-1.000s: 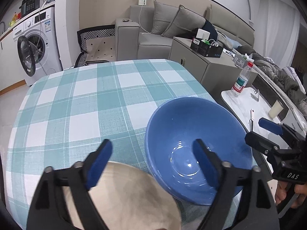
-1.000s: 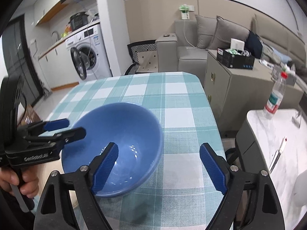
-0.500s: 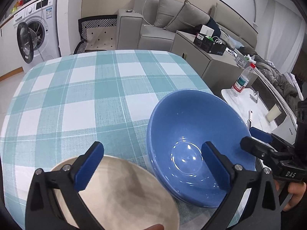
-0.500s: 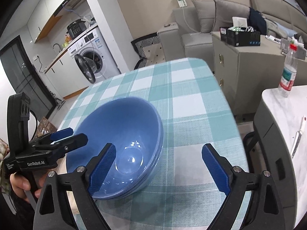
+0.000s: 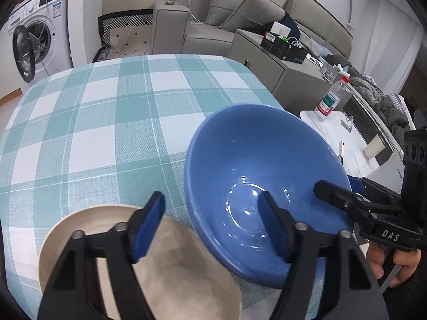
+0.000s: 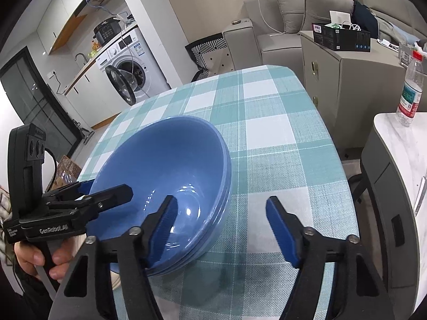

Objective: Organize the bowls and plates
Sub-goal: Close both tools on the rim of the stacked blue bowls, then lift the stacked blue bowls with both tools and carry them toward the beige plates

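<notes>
Nearest, the left gripper point(image 5: 210, 226) straddles the blue bowls' point(image 5: 256, 186) left rim above the beige plate point(image 5: 149, 266); its jaws are closing, pads not yet pressing. The right gripper point(image 6: 221, 229) straddles the right rim, jaws closing too, outer pad clear of it. The stacked bowls sit near the table's point(image 6: 267, 112) front edge; beyond them the checked cloth lies bare to the far edge

The room is bright and evenly lit, with soft shadows under the blue bowl point(image 6: 170, 170). Little white shiny spots glint inside it. Both pictures are sharp but bend at the edges, with dark round corners.
</notes>
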`<act>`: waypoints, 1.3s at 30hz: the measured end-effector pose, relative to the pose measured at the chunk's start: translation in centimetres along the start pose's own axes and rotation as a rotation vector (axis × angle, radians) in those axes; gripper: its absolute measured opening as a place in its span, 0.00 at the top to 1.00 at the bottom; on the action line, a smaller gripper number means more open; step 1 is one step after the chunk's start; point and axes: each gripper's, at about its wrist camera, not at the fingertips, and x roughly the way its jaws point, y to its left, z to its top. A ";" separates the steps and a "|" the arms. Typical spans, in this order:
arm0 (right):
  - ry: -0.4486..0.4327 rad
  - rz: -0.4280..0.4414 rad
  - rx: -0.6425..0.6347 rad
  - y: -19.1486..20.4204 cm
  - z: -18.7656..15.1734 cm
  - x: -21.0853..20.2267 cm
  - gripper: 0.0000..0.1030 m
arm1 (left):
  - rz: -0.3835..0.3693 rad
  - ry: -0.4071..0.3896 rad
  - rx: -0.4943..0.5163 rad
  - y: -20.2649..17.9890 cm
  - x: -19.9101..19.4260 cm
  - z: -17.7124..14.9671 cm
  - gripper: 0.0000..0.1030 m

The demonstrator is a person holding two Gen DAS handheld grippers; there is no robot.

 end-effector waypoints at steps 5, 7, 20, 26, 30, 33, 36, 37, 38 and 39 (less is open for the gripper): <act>0.005 0.009 -0.022 0.5 -0.1 0.0 0.50 | -0.016 0.015 0.007 -0.4 0.2 -0.2 0.53; 0.007 0.010 -0.030 0.7 -0.1 0.0 0.53 | -0.011 0.018 0.017 -0.7 0.2 -0.3 0.55; 0.006 -0.010 -0.065 1.6 -0.2 -0.1 0.62 | 0.010 0.018 0.024 -0.7 0.0 -0.3 0.60; 0.006 -0.014 -0.065 1.6 -0.1 -0.2 0.62 | 0.017 0.011 0.022 -0.8 -0.1 -0.2 0.60; -0.001 -0.013 -0.065 1.6 -0.1 -0.4 0.62 | 0.018 0.014 0.016 -0.7 -0.1 -0.1 0.60; -0.007 -0.016 -0.065 1.6 0.0 -0.6 0.62 | 0.013 0.015 0.011 -0.7 -0.1 -0.1 0.60; -0.007 -0.017 -0.061 1.4 0.1 -0.7 0.62 | 0.015 0.016 0.016 -0.8 -0.1 -0.1 0.60; -0.006 -0.020 -0.060 1.4 0.1 -0.7 0.62 | 0.016 0.015 0.017 -0.9 -0.1 -0.1 0.60; -0.005 -0.018 -0.056 1.3 0.1 -0.7 0.62 | 0.018 0.015 0.017 -0.9 -0.1 -0.1 0.60; -0.007 -0.019 -0.052 1.2 0.2 -0.7 0.62 | 0.017 0.016 0.017 -1.0 0.0 0.0 0.60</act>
